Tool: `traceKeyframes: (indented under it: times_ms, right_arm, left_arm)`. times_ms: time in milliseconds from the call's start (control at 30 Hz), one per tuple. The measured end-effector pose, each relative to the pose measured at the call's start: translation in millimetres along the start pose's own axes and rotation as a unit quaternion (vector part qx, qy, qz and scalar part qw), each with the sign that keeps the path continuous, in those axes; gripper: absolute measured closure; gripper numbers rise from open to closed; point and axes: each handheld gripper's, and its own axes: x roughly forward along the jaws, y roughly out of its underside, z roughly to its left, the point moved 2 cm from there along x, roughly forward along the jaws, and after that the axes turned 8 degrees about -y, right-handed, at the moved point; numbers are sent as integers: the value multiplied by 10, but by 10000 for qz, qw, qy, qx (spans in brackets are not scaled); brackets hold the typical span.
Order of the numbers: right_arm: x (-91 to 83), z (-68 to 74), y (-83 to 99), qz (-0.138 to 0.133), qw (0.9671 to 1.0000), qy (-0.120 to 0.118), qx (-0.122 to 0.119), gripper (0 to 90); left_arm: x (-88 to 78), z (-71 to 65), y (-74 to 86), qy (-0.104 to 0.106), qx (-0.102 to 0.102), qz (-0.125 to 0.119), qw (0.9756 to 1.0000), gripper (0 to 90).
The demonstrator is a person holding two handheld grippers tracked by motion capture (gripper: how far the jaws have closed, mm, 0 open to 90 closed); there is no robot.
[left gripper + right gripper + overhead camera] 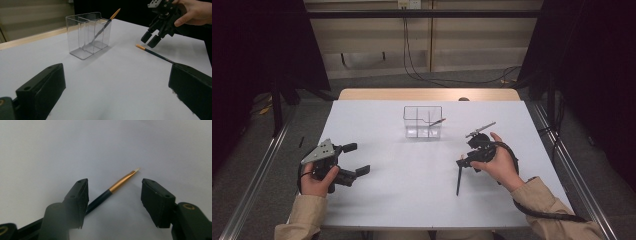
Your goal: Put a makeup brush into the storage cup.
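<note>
A thin brush (117,187) with a dark handle, gold ferrule and pale tip lies flat on the white table (402,190). My right gripper (115,183) is open just above it, and the ferrule end sits between the jaws, touching neither pad. In the high view the brush (459,180) runs toward the front edge from the right gripper (466,162). A clear divided holder (423,121) stands at the table's middle back, with a second brush (105,26) leaning in it. At the left, my left gripper (357,159) rests open and holds nothing.
The holder (87,35) has two or more compartments, and the leaning brush is in the right-hand one in the high view. A wooden strip (427,94) borders the table's far edge. Cables hang on the back wall.
</note>
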Motion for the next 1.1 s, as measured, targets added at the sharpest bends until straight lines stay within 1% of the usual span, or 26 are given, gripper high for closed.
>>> traceKeyframes:
  times_ms: [33, 133, 200, 233, 267, 367, 467, 500, 567, 633, 700, 767, 800, 833, 900, 933, 1033, 1100]
  right_arm:
    - [8, 6, -1, 42, 10000, -13, 28, 431]
    - [37, 17, -9, 119, 9999, 25, 14, 449]
    - [64, 28, -19, 237, 9997, 58, -59, 471]
    - [79, 29, -19, 313, 9994, 88, -115, 502]
    - [93, 33, -18, 423, 9989, 121, -134, 510]
    - [116, 50, -29, 539, 9980, 248, -239, 536]
    - [121, 56, -48, 683, 9961, 386, -405, 604]
    - [121, 60, -58, 725, 9956, 428, -409, 628]
    - [122, 50, -73, 810, 9942, 490, -518, 683]
    - [122, 43, -91, 872, 9937, 510, -476, 709]
    - [122, 38, -101, 905, 9935, 539, -424, 757]
    - [121, 30, -109, 927, 9938, 489, -374, 823]
    - [120, 15, -115, 959, 9936, 443, -404, 845]
    - [122, 18, -119, 965, 9939, 419, -337, 846]
    - [121, 14, -124, 995, 9937, 407, -323, 846]
    - [123, 12, -125, 994, 9935, 424, -361, 845]
    - [124, 13, -127, 999, 9934, 420, -376, 845]
    - [123, 10, -127, 1007, 9935, 400, -348, 838]
  left_arm:
    - [1, 0, 1, 2, -2, -2, 10000, 9]
    - [6, 3, 9, 22, 2, 12, 10000, 9]
    - [7, 4, 11, 27, -14, 18, 10000, 9]
    - [6, 5, 12, 22, -9, 20, 10000, 9]
    - [4, 6, 12, 19, -5, 24, 10000, 9]
    - [1, 10, 16, -10, -24, 13, 10000, 9]
    - [0, 13, 18, 24, -24, 7, 10000, 9]
    - [-1, 11, 17, -5, -19, 11, 10000, 9]
    - [-1, 10, 15, -1, -21, 9, 10000, 9]
    - [-3, 14, 16, 16, -24, 4, 10000, 9]
    - [-5, 19, 17, -7, -16, -4, 10000, 9]
    - [-5, 23, 20, -10, -19, 1, 10000, 9]
    - [-3, 20, 22, -8, -39, 5, 10000, 9]
    - [0, 18, 23, -1, -57, -5, 10000, 9]
    - [1, 20, 24, -4, -29, 15, 10000, 9]
    - [2, 20, 24, -6, -31, 14, 10000, 9]
    - [1, 21, 26, -17, -30, 23, 10000, 9]
    - [0, 23, 26, -1, -18, 30, 10000, 9]
